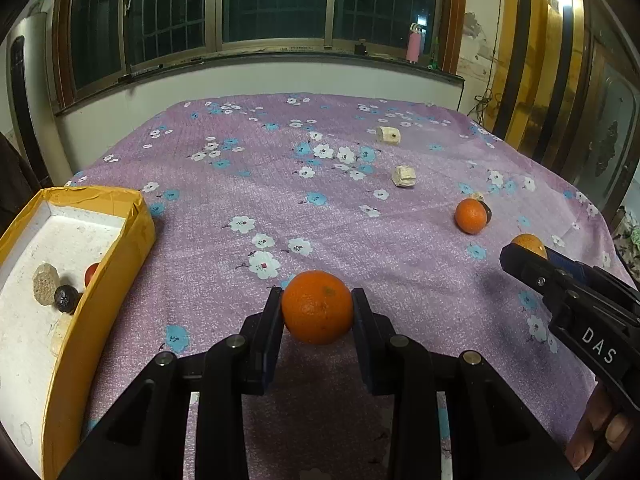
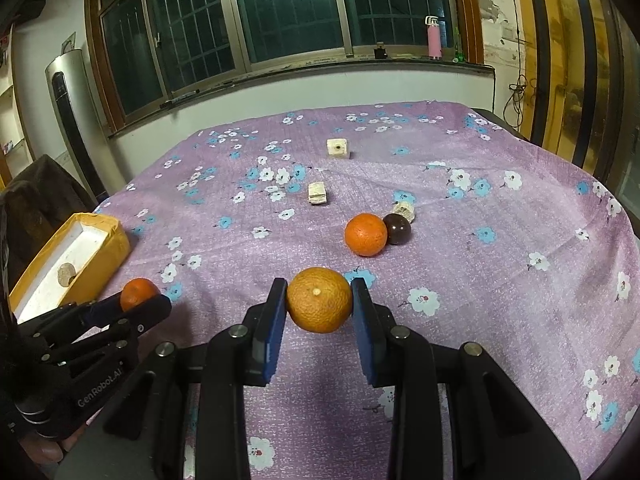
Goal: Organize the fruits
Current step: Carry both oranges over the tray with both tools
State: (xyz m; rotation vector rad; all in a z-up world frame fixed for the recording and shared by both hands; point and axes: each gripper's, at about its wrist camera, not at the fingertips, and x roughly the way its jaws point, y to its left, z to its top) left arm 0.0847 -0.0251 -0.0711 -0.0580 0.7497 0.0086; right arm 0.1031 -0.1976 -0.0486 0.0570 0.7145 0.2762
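My left gripper is shut on an orange, held above the purple flowered cloth. My right gripper is shut on a paler orange; in the left wrist view it shows at the right edge as the right gripper, the fruit peeking behind its tip. The left gripper appears low left in the right wrist view with its orange. A third orange lies on the cloth beside a dark round fruit. A yellow box stands at the left with a few pieces inside.
Pale cube-shaped pieces lie on the cloth farther back, another behind the dark fruit. A window sill with a pink bottle runs behind the table. A person's fingers hold the right gripper's handle.
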